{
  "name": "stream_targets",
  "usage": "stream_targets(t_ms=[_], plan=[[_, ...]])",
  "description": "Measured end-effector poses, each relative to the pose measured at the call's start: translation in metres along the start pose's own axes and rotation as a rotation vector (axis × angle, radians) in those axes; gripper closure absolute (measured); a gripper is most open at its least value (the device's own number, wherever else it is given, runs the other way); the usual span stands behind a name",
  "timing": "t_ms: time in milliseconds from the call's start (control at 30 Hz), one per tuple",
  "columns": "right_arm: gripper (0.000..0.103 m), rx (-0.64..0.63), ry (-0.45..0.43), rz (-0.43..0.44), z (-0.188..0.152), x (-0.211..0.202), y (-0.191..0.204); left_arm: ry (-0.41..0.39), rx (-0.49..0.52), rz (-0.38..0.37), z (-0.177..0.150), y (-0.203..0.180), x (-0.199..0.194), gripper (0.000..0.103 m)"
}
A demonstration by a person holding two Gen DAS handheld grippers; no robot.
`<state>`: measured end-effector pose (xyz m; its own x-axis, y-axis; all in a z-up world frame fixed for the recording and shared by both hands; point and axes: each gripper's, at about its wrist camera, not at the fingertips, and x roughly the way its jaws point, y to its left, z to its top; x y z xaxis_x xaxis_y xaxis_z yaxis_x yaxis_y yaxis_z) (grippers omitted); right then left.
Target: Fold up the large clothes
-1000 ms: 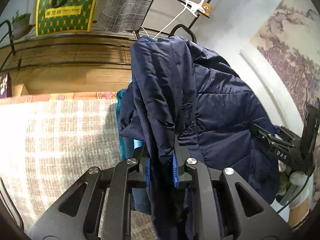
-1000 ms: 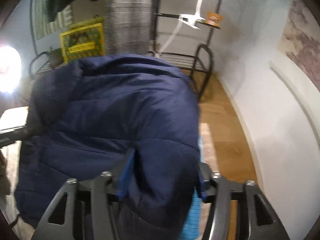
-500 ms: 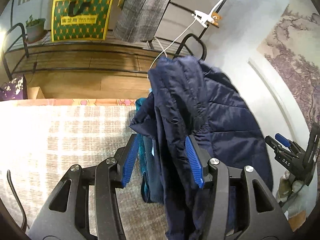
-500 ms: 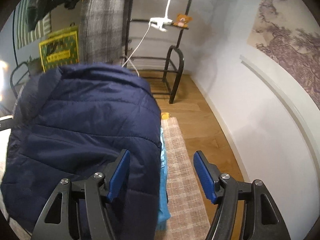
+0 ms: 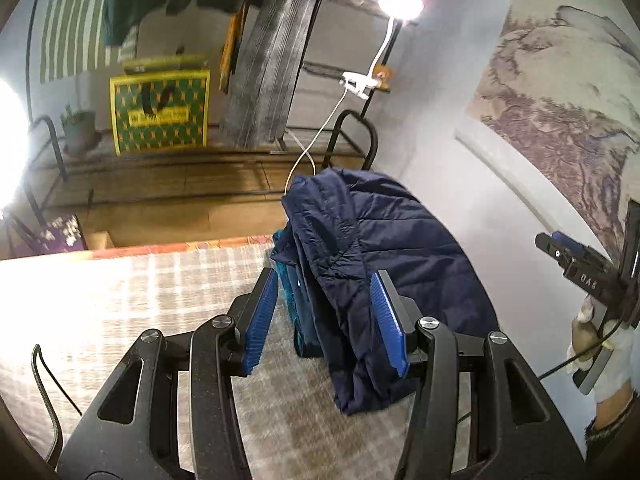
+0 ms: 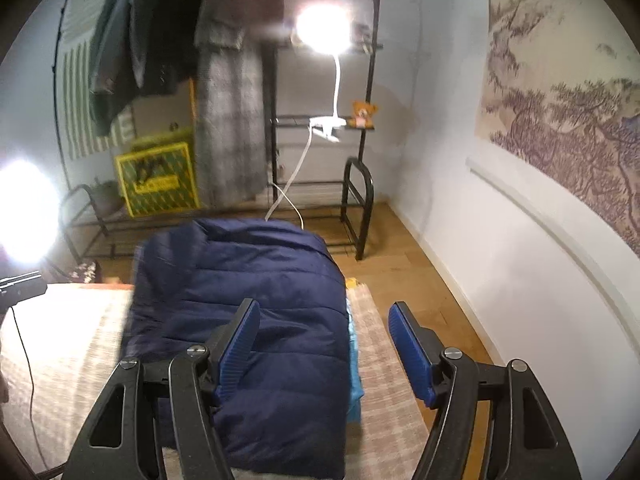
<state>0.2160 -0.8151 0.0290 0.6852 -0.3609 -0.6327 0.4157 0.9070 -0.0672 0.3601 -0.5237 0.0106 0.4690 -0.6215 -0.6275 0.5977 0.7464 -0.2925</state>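
A navy quilted puffer jacket [image 5: 384, 256] lies folded in a heap on a plaid-covered surface [image 5: 140, 292], on top of a teal garment [image 5: 288, 288]. My left gripper [image 5: 326, 316] is open and empty, its blue pads on either side of the heap's near edge, not touching it. In the right wrist view the jacket [image 6: 248, 312] lies flat over the teal garment [image 6: 354, 364]. My right gripper [image 6: 326, 352] is open and empty just above the jacket's right edge. The right gripper also shows at the far right of the left wrist view [image 5: 580, 268].
A black metal rack [image 6: 356, 208] with hanging clothes, a clip lamp [image 6: 324, 32] and a yellow-green bag [image 6: 160, 180] stands behind. Wooden floor [image 6: 400, 264] and a white wall [image 6: 520, 260] lie to the right. A cable [image 5: 44, 384] trails at the left.
Both grippers have opened and let go of the jacket. It has dropped onto the plaid surface, and both grippers have pulled back and up from it.
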Motion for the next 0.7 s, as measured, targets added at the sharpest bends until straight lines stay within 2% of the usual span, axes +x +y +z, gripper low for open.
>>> stream_targets(t_ms=[233,367,700], plan=[[0.032,0.024,-0.074,0.025,0.000,-0.081,0.021,-0.083,0.054,-0.002,-0.016,-0.006,-0.095,0.052],[0.029,0.027,-0.114,0.031,-0.005,-0.133,0.035,-0.125,0.052,-0.013,-0.031,-0.009,-0.151,0.052],[0.022,0.006,-0.190,0.021,-0.045,-0.272,0.062,-0.194,0.146,-0.013,-0.080,-0.025,-0.292,0.052]])
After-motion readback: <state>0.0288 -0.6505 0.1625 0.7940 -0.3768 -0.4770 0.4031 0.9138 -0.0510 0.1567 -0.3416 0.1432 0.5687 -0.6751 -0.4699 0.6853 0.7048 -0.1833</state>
